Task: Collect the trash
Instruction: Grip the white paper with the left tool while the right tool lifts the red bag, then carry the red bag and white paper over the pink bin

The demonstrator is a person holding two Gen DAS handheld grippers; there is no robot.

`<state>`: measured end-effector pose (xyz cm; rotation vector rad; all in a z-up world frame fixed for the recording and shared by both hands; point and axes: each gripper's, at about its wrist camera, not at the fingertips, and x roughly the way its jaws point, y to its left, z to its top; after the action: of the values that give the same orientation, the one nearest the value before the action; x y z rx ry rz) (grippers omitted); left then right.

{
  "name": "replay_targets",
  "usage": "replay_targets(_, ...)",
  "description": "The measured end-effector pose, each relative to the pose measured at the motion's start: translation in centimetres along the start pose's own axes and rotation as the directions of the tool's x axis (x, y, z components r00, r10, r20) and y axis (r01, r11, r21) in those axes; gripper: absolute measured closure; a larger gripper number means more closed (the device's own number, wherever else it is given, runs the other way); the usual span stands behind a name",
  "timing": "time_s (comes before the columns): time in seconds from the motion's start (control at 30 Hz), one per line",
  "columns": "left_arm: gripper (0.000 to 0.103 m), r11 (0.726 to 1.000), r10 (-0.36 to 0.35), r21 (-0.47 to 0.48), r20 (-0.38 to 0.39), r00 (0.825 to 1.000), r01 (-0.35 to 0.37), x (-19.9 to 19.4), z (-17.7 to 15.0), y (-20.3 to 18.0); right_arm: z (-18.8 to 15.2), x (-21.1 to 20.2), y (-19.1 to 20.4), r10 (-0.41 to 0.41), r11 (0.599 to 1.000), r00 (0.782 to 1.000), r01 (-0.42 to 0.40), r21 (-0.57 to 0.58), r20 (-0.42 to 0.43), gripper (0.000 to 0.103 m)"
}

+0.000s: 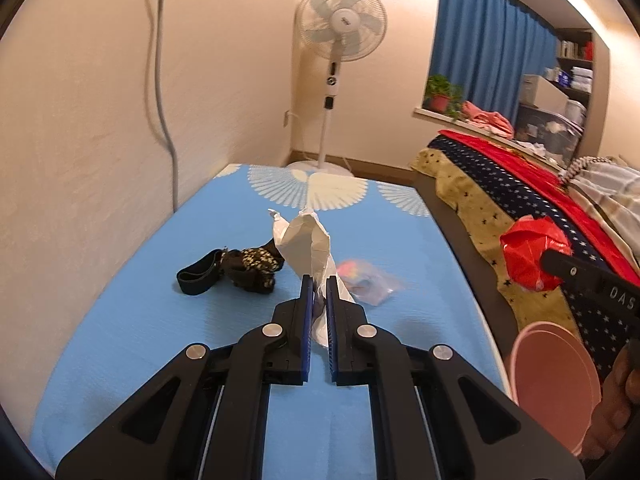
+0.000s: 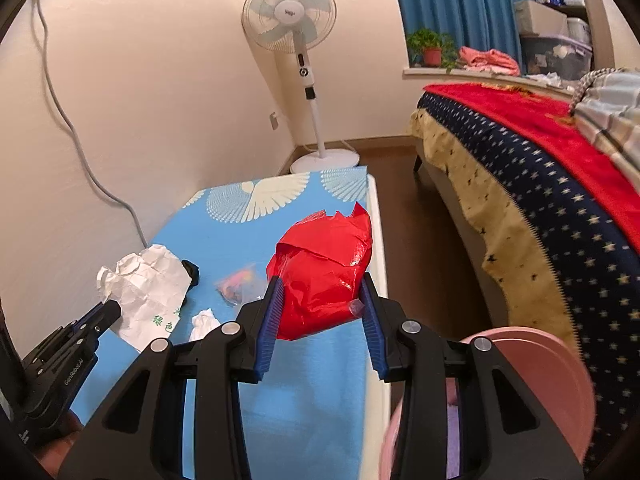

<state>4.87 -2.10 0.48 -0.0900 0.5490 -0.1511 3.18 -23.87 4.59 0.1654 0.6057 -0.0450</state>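
Observation:
My left gripper (image 1: 318,280) is shut on a crumpled white paper bag (image 1: 307,242) and holds it above the blue table (image 1: 160,320); the bag also shows in the right wrist view (image 2: 148,288). My right gripper (image 2: 322,282) is shut on a crumpled red plastic bag (image 2: 322,276), held over the table's right edge; it also shows in the left wrist view (image 1: 534,254). A pink bin (image 2: 536,376) stands on the floor below and to the right. A small clear packet (image 1: 366,280) and a white tissue scrap (image 2: 205,322) lie on the table.
A black and floral fabric piece with a strap (image 1: 236,270) lies on the table's left. A bed (image 2: 540,168) with a starred cover stands to the right across a narrow floor strip. A standing fan (image 1: 340,36) is in the far corner. The wall runs along the left.

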Motion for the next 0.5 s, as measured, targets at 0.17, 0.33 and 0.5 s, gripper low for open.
replay_targets(0.17, 0.097, 0.999, -0.033, 0.034, 0.024, 0.999, 0.033, -2.4, 0.2, -1.1, -0.1, -3.5, -0.2, -0.029, 1.000, 0.999, 0.029, -0.010, 0.033, 0.064)
replay_targets(0.33, 0.097, 0.995, -0.071, 0.077, 0.040, 0.997, 0.068, -4.7, -0.2, -2.4, -0.5, -6.7, -0.5, -0.048, 0.999, 0.997, 0.049, -0.016, 0.059, 0.064)
replay_targets(0.5, 0.097, 0.991, -0.099, 0.098, 0.045, 0.994, 0.094, -6.6, -0.4, -3.1, -1.0, -9.6, -1.1, -0.091, 0.996, 0.992, 0.092, -0.007, 0.089, 0.064)
